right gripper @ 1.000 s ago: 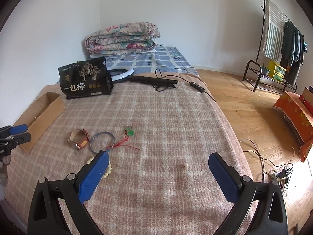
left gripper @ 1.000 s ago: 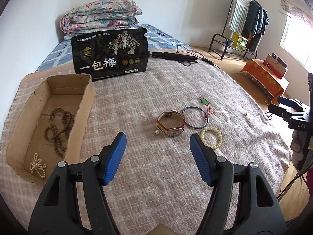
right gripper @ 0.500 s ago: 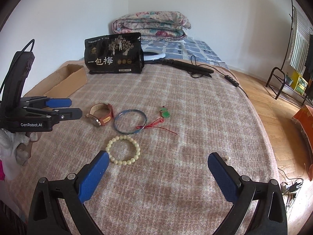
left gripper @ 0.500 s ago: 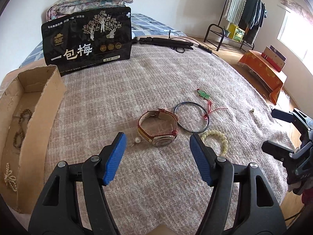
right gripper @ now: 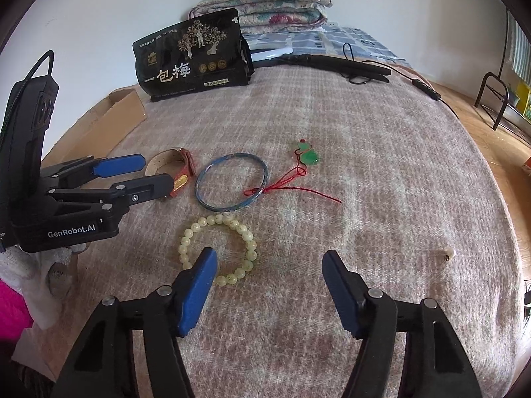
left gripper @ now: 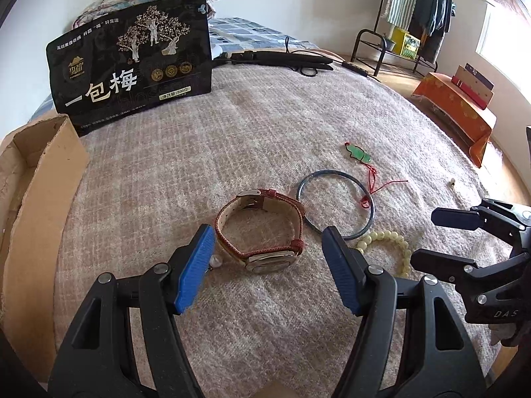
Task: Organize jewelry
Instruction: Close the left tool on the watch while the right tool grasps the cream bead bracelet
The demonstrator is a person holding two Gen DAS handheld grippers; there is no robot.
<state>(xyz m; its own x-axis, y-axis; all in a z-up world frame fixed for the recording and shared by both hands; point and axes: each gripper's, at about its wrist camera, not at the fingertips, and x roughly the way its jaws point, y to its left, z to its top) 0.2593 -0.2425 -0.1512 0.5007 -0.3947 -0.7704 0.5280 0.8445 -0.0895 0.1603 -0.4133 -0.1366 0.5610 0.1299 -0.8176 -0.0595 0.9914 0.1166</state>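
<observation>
A red-strapped watch (left gripper: 270, 262) lies on the blanket. My left gripper (left gripper: 267, 235) hangs low over it, open, a blue pad on either side and neither touching. A small pearl piece (left gripper: 215, 260) sits by the left pad. To the right lie a blue bangle (left gripper: 332, 172), a green pendant (left gripper: 358, 153) on red cord, and a pale bead bracelet (right gripper: 249, 242). My right gripper (right gripper: 268, 257) hovers just in front of the bracelet. Its jaws are closing, the left pad overlaps the beads in view, and nothing is gripped. From this side the left gripper (right gripper: 156, 171) flanks the watch (right gripper: 184, 165).
A cardboard box (left gripper: 36, 199) stands at the left edge of the blanket. A black snack bag (left gripper: 132, 66) stands upright at the back, with a black tripod and cable behind it. A tiny loose bead (right gripper: 448, 253) lies at the right. Beyond the bed's right edge is wooden floor.
Both grippers came down and closer to the jewelry. The left one now has the watch between its pads. The right jaws narrowed from wide open.
</observation>
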